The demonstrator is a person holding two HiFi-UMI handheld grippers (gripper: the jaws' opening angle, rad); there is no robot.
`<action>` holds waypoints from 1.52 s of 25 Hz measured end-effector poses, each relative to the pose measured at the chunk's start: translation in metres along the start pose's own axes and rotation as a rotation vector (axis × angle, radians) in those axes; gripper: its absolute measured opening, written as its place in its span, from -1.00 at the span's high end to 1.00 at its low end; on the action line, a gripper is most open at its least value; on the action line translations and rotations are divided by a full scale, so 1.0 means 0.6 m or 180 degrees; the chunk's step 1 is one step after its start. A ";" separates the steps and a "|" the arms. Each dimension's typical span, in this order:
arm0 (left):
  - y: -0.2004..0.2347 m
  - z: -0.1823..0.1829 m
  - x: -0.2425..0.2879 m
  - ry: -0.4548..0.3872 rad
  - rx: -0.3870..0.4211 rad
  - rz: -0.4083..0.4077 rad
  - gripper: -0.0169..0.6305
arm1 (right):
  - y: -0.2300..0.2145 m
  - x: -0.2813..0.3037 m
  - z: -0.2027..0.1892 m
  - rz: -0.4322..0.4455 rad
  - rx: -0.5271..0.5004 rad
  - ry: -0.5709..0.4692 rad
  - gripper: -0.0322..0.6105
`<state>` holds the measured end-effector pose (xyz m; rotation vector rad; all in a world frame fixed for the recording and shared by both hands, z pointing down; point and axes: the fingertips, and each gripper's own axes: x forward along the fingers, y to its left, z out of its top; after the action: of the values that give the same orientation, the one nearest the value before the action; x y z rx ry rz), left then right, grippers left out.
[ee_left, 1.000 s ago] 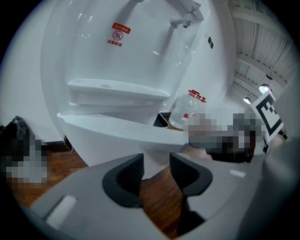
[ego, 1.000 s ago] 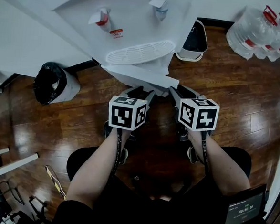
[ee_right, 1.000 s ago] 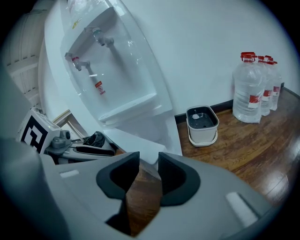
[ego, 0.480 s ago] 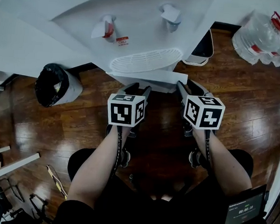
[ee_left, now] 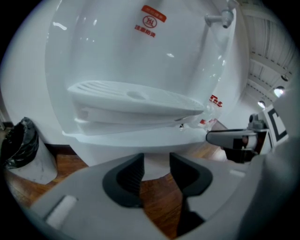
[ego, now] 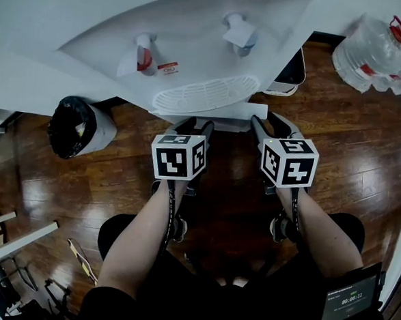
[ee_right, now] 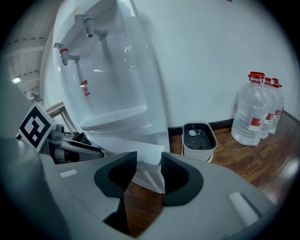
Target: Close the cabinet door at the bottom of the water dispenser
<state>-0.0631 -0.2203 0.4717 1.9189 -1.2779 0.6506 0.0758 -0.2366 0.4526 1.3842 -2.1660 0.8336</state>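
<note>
The white water dispenser fills the top of the head view, with its drip tray in front. Below the tray only a narrow white strip of the cabinet door shows, close against the body. My left gripper points at the dispenser's base, open and holding nothing. My right gripper is by the door's right side. Its jaws are opening; the door's white corner shows just past them, and the pads do not press on it.
A bin with a black bag stands to the left of the dispenser. A small white container sits to its right, with large water bottles further right. A white rack is at lower left and a screen at lower right.
Both grippers have moved forward toward the dispenser. The door panel, which stuck out at an angle, has swung in until only a thin strip shows under the tray.
</note>
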 end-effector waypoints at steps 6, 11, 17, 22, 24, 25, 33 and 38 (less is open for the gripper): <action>0.011 0.005 0.000 -0.0025 -0.0052 0.0015 0.42 | 0.003 0.014 0.015 0.0081 -0.0017 -0.0101 0.40; 0.014 0.009 0.004 -0.0020 -0.0148 0.0033 0.47 | -0.003 0.028 0.027 0.0163 -0.0111 -0.0178 0.36; 0.020 0.008 0.006 0.0030 -0.0206 0.0051 0.57 | -0.004 0.032 0.029 0.0186 -0.0219 -0.0059 0.32; 0.020 0.006 0.006 0.0047 -0.0237 0.0040 0.58 | 0.009 0.032 0.003 0.0364 -0.0289 0.0068 -0.11; 0.017 0.007 0.007 0.0040 -0.0216 0.0044 0.58 | 0.011 0.034 -0.015 0.0453 -0.0271 0.0171 -0.15; 0.015 0.008 0.008 0.0038 -0.0202 0.0048 0.58 | 0.008 0.038 -0.026 0.0467 -0.0289 0.0233 -0.16; -0.005 -0.001 0.021 0.0186 0.0163 0.0063 0.48 | -0.026 0.096 -0.062 0.0149 -0.0706 0.0509 -0.11; -0.001 -0.035 0.033 0.0414 0.0498 0.0137 0.33 | -0.026 0.095 -0.062 0.0060 -0.0684 0.0516 -0.07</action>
<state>-0.0552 -0.2147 0.4987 1.9433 -1.2200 0.9060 0.0687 -0.2531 0.5198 1.1520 -2.0782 0.6722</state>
